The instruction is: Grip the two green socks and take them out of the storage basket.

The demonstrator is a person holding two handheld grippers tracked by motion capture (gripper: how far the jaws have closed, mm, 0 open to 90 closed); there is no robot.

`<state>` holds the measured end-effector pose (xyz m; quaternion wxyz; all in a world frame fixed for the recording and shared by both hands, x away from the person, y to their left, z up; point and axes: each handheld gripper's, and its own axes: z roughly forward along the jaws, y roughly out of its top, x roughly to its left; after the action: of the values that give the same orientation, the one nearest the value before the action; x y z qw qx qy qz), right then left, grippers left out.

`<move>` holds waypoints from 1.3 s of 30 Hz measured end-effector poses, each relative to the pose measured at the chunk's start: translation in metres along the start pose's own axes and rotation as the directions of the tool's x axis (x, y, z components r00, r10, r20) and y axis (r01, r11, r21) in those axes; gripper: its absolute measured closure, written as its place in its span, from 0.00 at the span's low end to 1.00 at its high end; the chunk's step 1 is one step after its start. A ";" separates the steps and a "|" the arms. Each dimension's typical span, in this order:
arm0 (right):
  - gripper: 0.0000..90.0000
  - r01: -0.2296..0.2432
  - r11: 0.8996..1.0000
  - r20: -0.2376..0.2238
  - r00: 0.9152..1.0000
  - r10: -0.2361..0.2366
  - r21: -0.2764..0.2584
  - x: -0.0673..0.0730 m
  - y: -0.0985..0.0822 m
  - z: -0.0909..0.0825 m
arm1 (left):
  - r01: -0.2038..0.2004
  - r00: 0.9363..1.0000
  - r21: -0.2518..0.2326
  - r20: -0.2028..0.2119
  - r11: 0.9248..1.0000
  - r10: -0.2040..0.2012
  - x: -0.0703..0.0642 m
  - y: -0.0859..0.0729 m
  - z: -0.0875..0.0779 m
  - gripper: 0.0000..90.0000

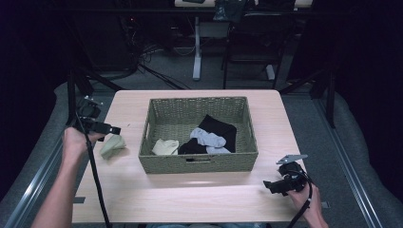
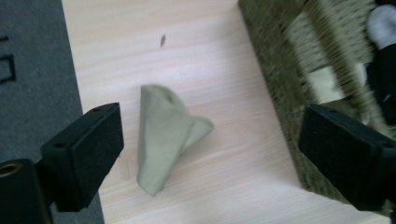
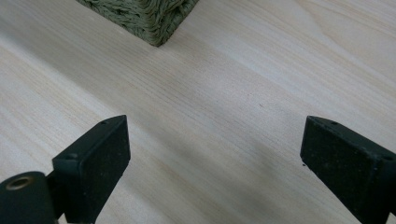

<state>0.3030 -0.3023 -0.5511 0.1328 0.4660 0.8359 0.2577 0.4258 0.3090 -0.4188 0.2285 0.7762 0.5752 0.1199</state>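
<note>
A pale green sock [image 1: 112,146] [image 2: 164,135] lies crumpled on the table, left of the woven basket [image 1: 198,163] [image 2: 275,70]. My left gripper [image 1: 112,129] [image 2: 210,154] hovers just above the sock, jaws wide open with the sock between and below them. Inside the basket lie a pale yellow sock [image 1: 165,147], a grey sock [image 1: 207,138] and black socks [image 1: 221,127]. My right gripper [image 1: 269,185] [image 3: 215,163] rests low near the table's front right, open over bare wood, with the basket corner [image 3: 149,18] ahead of it.
The light wood table [image 1: 190,190] has free room in front of the basket and at its right. Dark floor, cables and chair legs lie beyond the far edge. A grey floor strip [image 2: 32,70] runs along the table's left side.
</note>
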 end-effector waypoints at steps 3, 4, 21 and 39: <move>0.09 -0.002 1.000 -0.001 1.000 0.002 -0.002 0.000 0.000 0.000 | -0.033 0.999 -0.028 -0.009 0.999 0.033 -0.013 0.010 -0.013 0.03; 0.09 0.000 1.000 0.001 1.000 0.000 0.002 -0.001 0.000 0.000 | -0.047 0.999 -0.034 -0.010 0.998 0.047 -0.018 0.013 -0.016 0.02; 0.09 0.000 1.000 -0.006 1.000 0.000 0.004 0.000 0.000 0.000 | -0.237 0.970 -0.026 0.044 0.971 0.238 -0.102 0.051 0.018 0.01; 0.09 -0.001 1.000 -0.007 1.000 0.001 0.004 0.000 -0.001 -0.001 | -0.275 0.953 0.047 0.145 0.960 0.266 -0.140 0.044 0.103 0.05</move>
<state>0.3013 -0.3028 -0.5507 0.1286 0.4657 0.8368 0.2577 0.4660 0.1439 -0.4757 0.2230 0.8613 0.4501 0.0769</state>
